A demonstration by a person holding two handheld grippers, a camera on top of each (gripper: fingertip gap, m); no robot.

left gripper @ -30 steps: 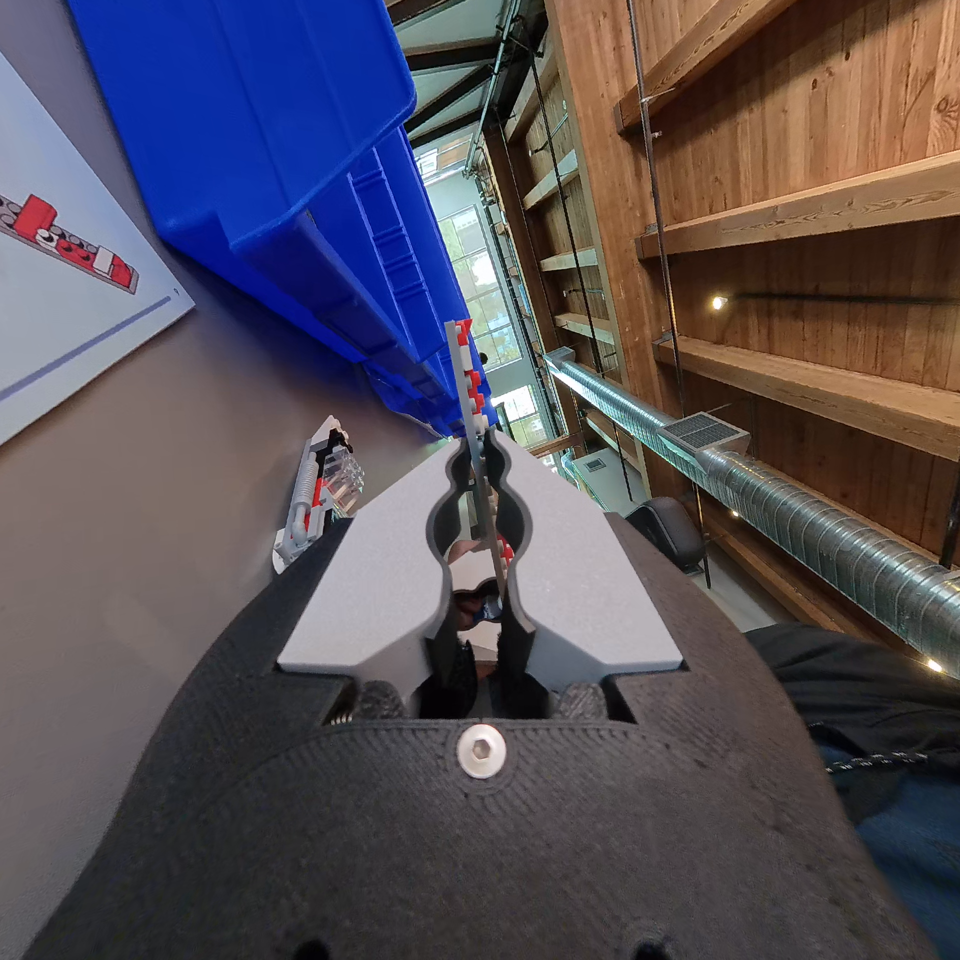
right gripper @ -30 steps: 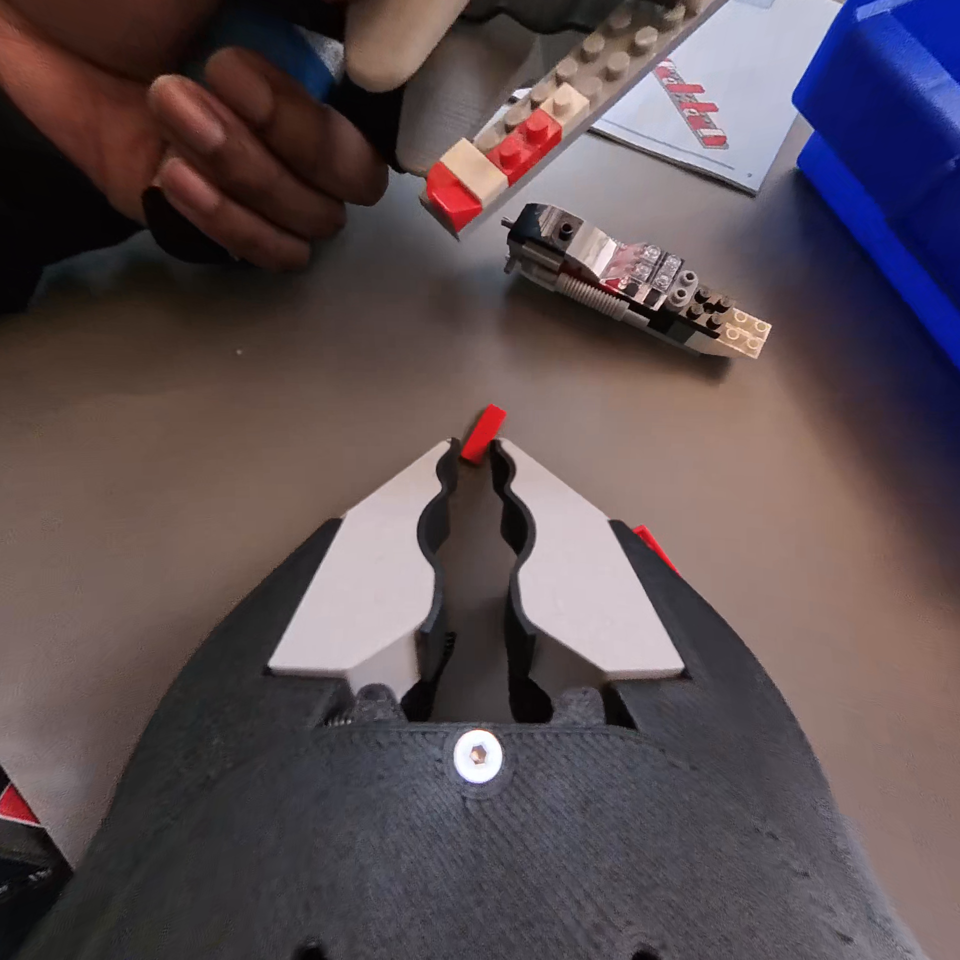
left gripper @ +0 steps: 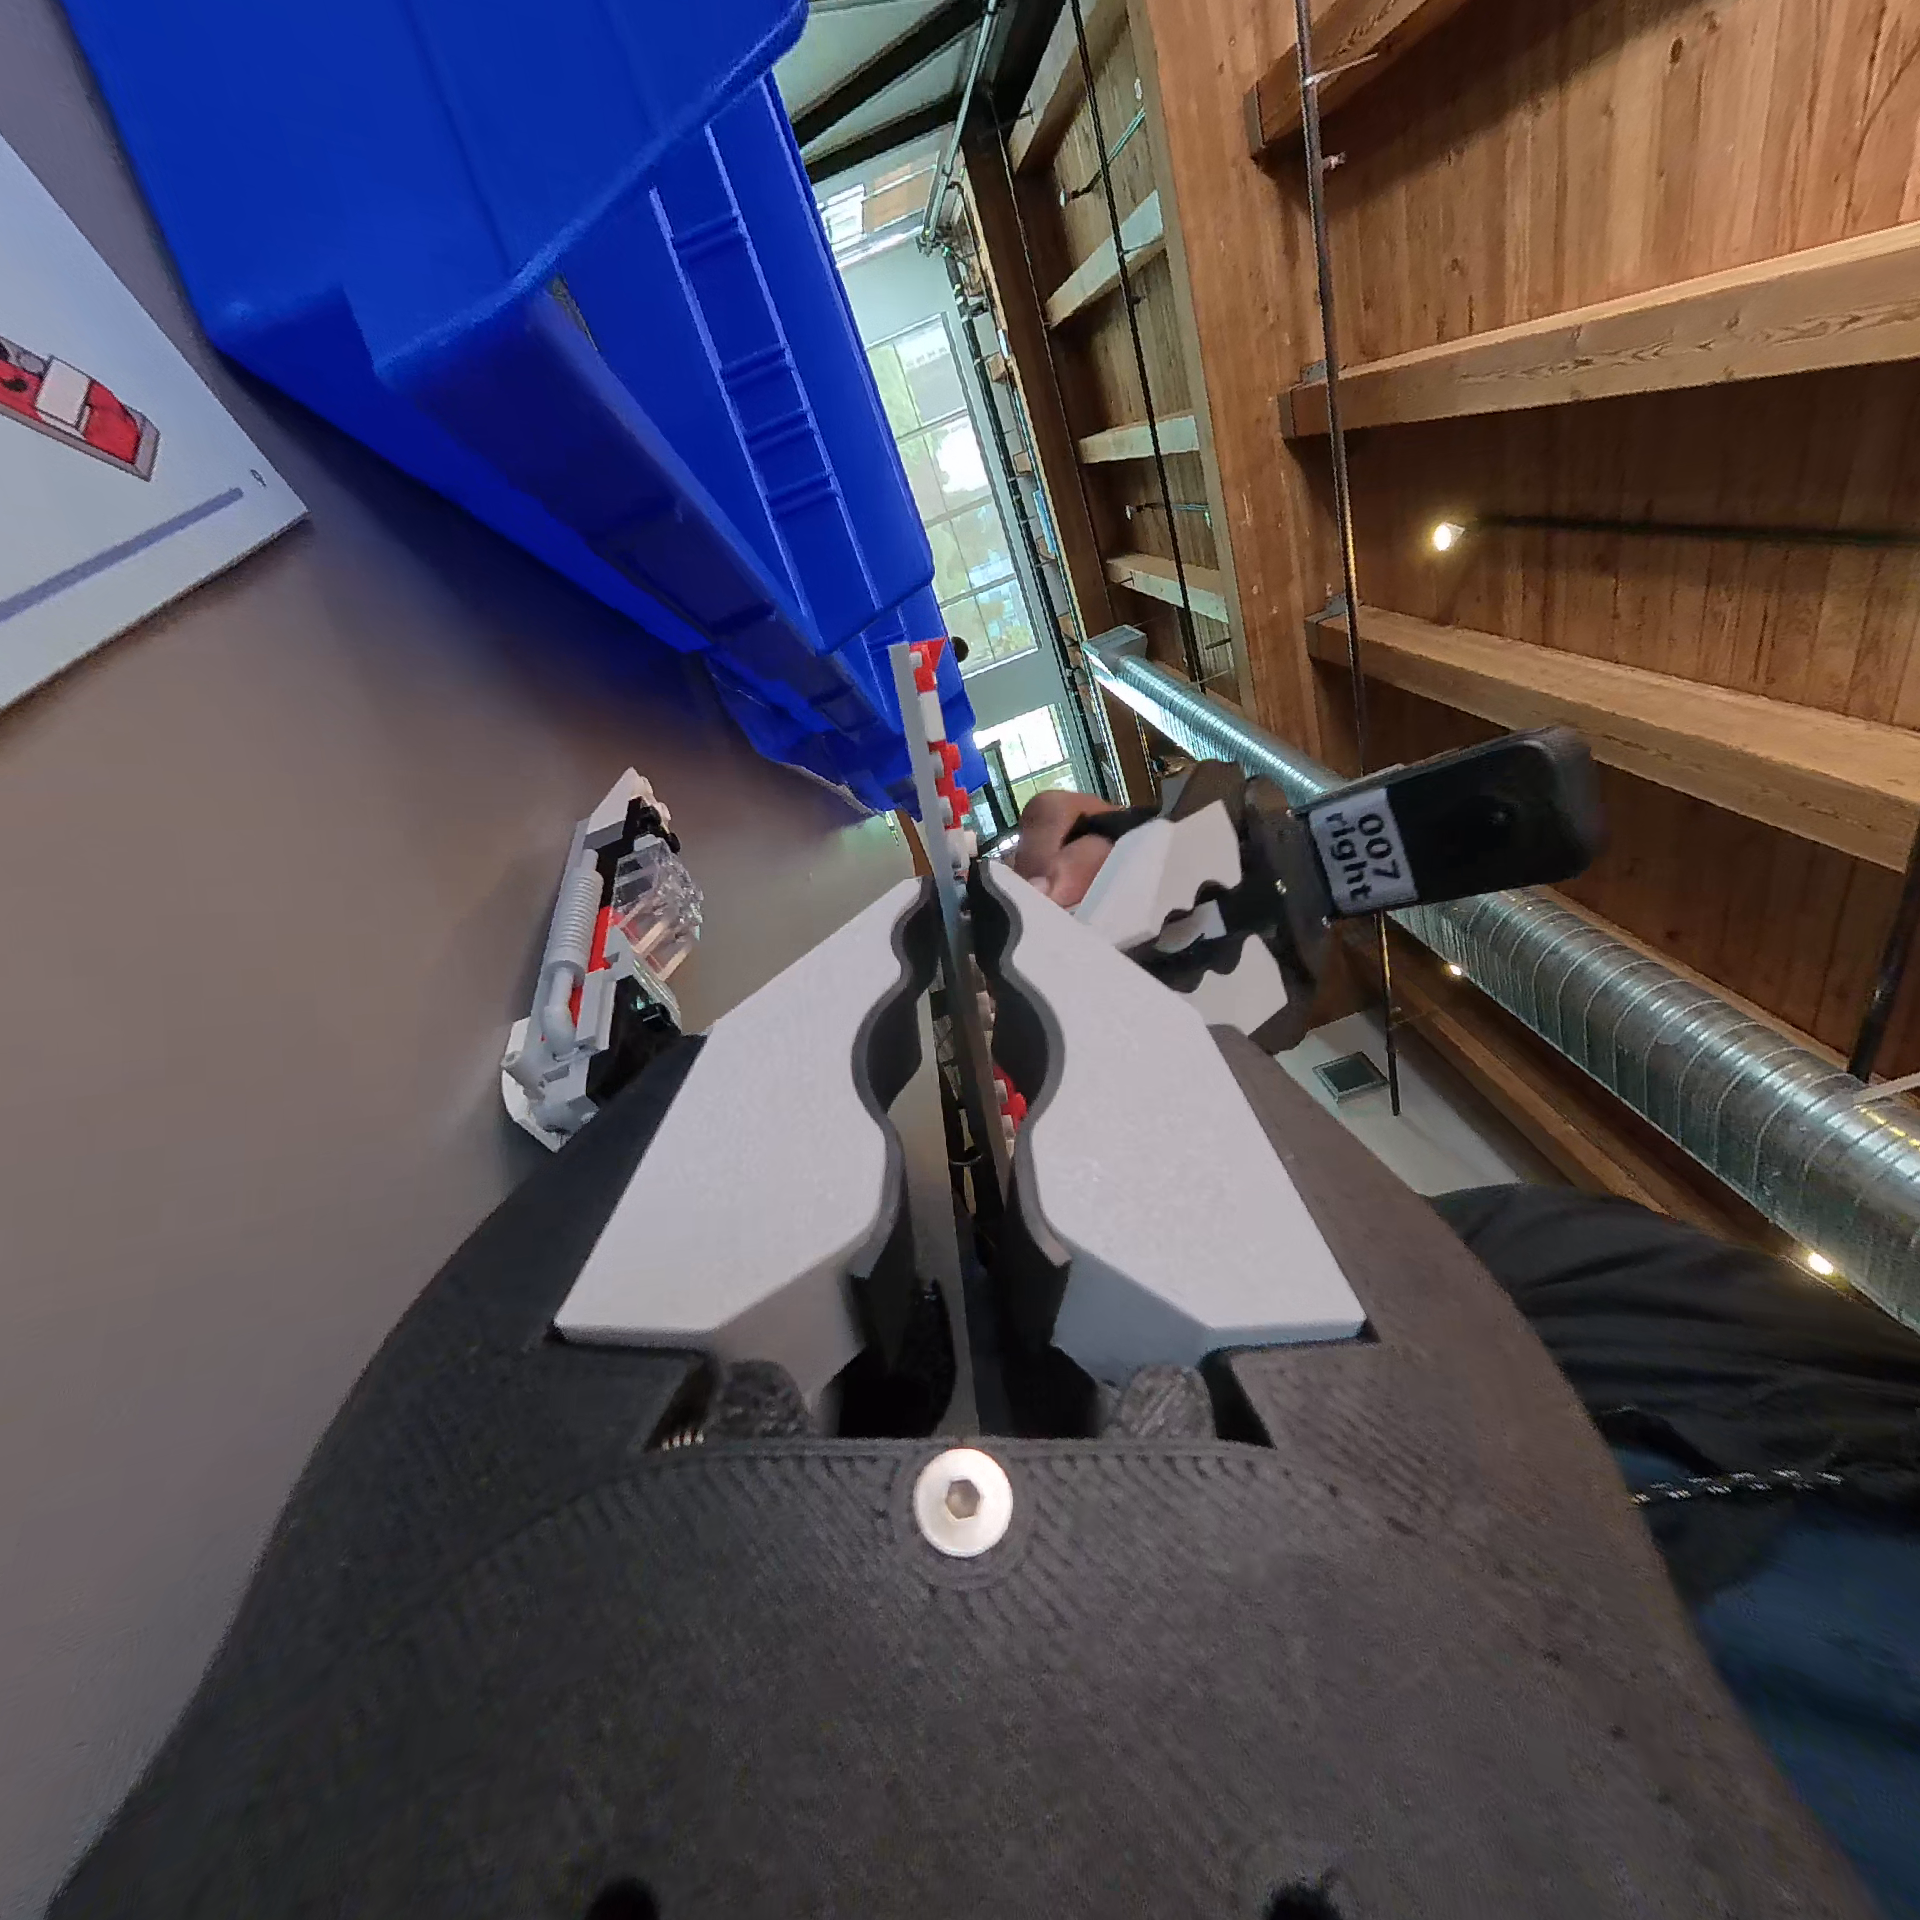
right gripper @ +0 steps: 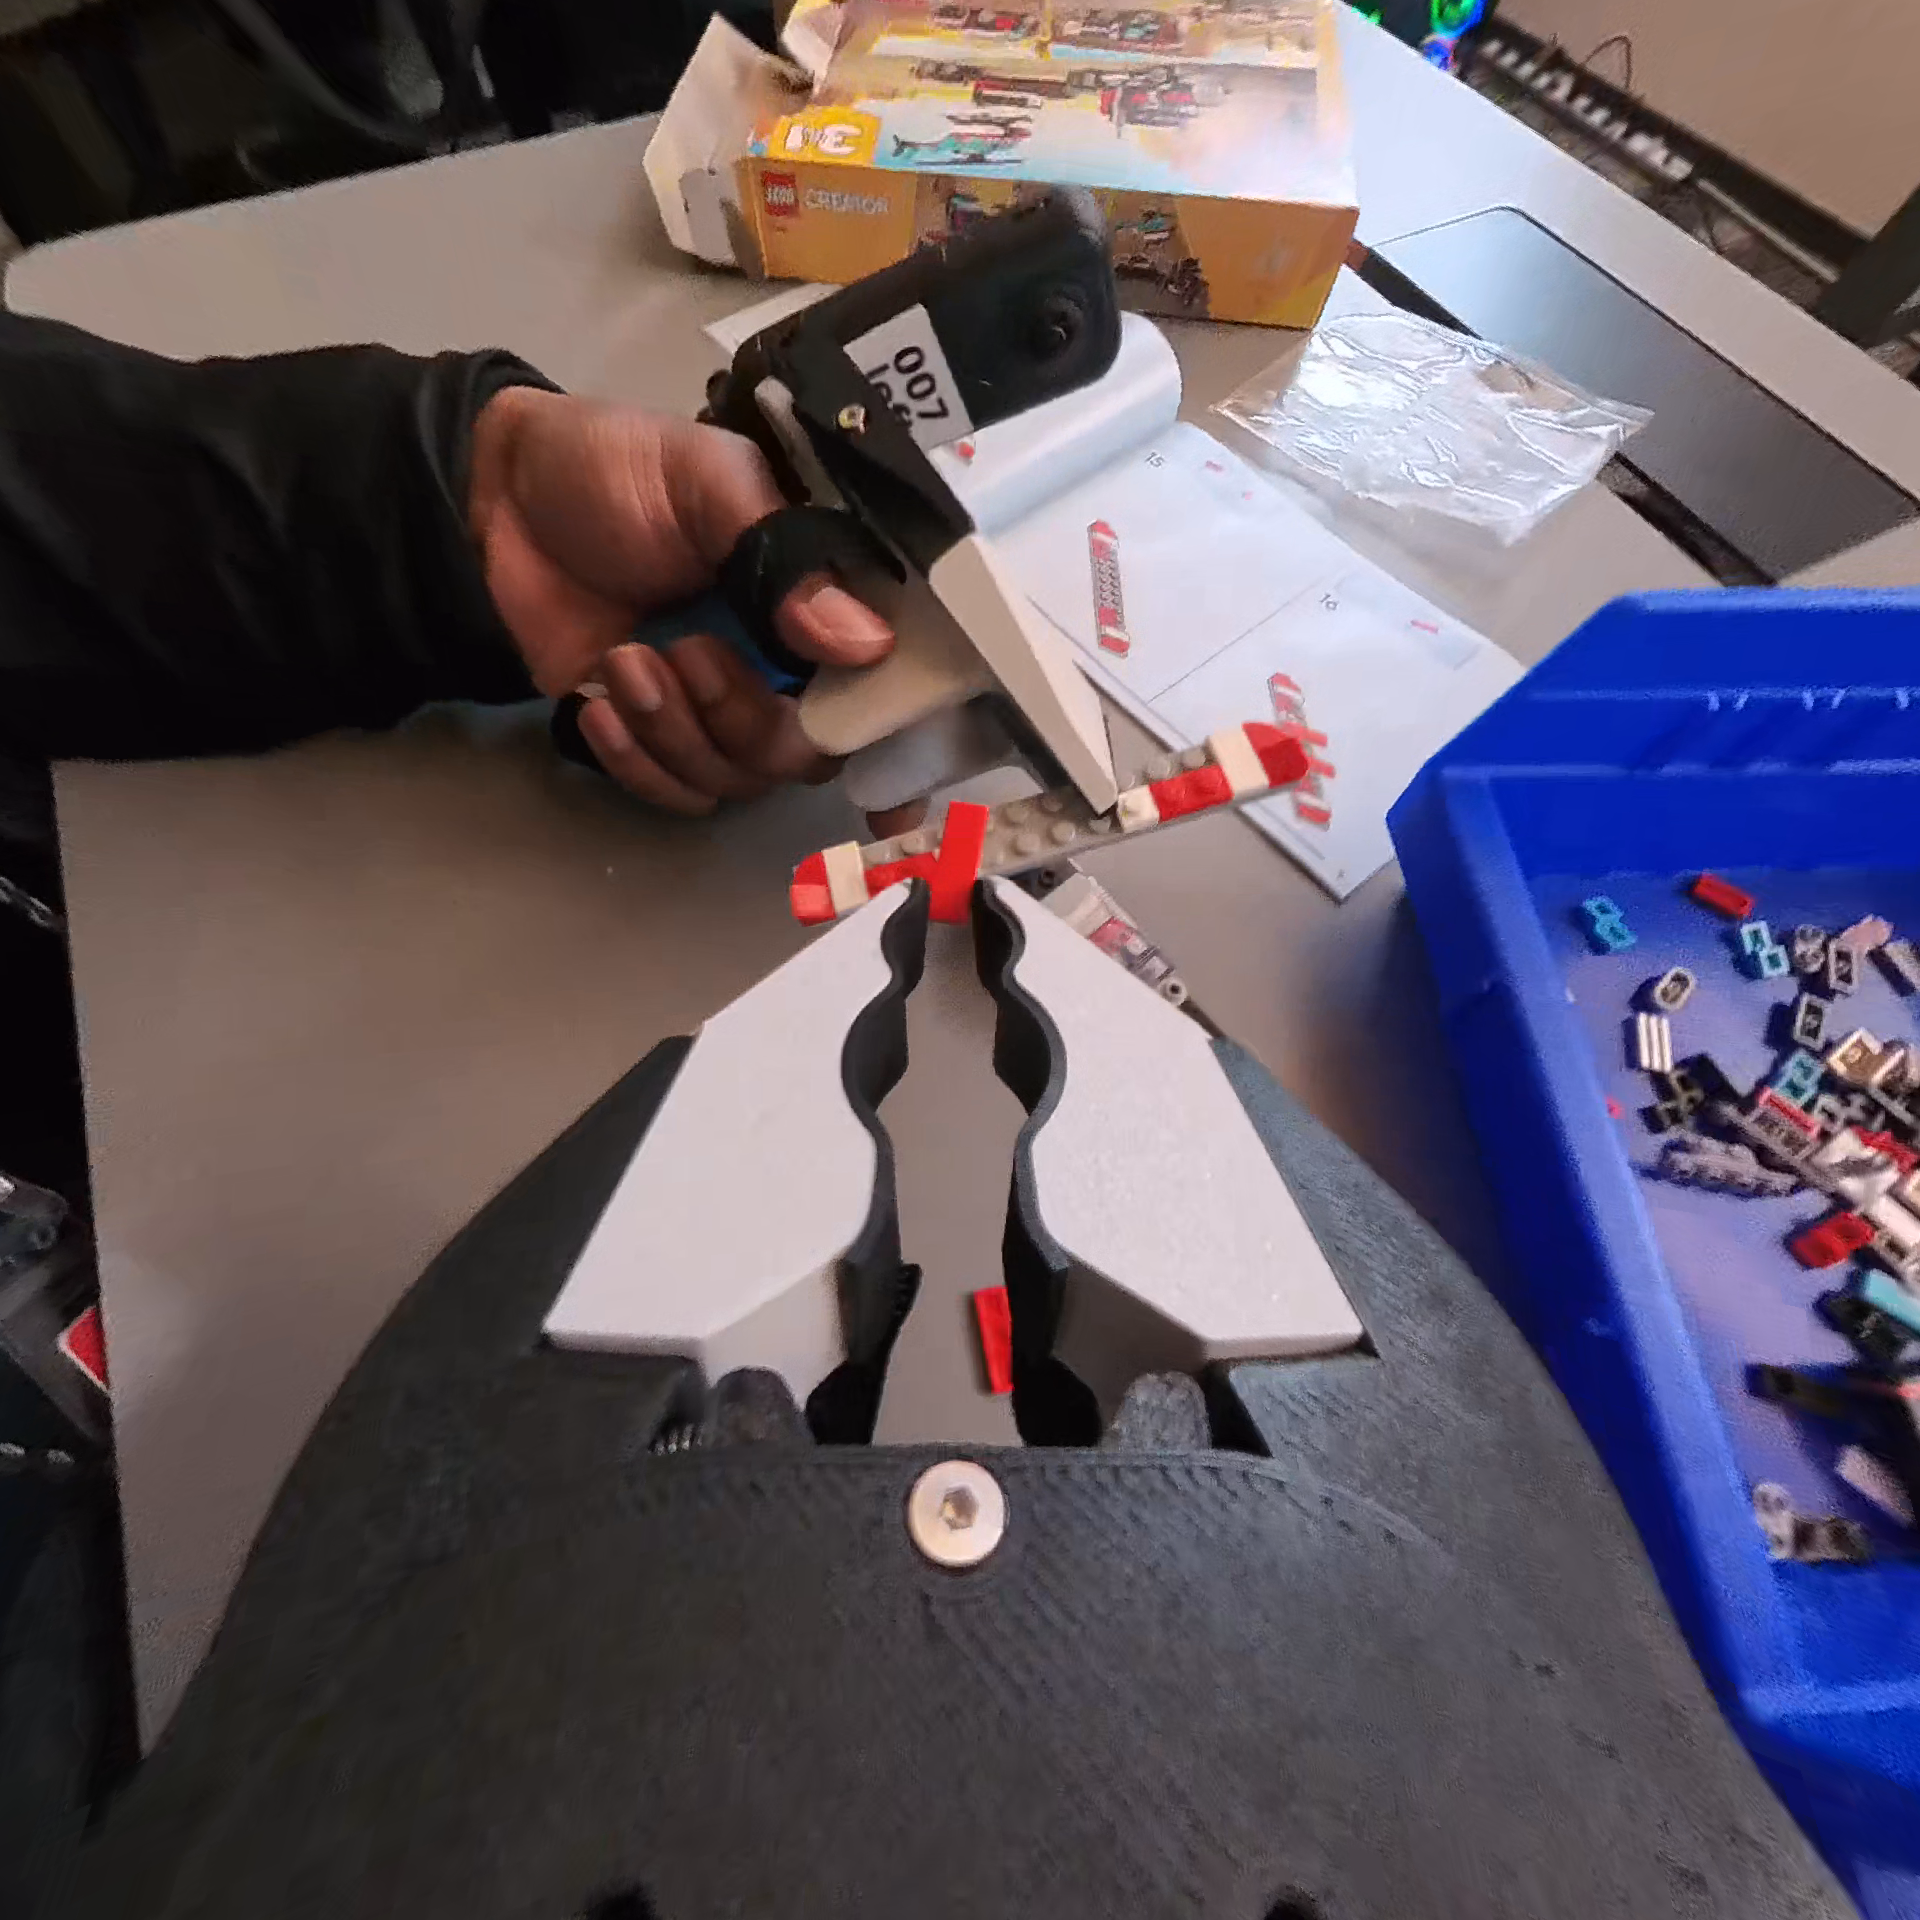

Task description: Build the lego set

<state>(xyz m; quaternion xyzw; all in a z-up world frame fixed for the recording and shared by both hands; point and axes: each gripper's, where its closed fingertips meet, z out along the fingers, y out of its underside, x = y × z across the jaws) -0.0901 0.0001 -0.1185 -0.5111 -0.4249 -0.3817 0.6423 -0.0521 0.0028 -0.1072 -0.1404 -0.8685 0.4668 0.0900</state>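
Left gripper [left gripper: 951, 883] jaws clamp the grey plate [right gripper: 1049, 826]; right gripper [right gripper: 948, 902] jaws pinch a red piece [right gripper: 958, 857] against it.

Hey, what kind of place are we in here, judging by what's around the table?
Probably a workshop or lab in a timber-framed building: wooden beams and shelving with an exposed metal duct overhead, and a grey work table holding a blue parts bin and a set box.
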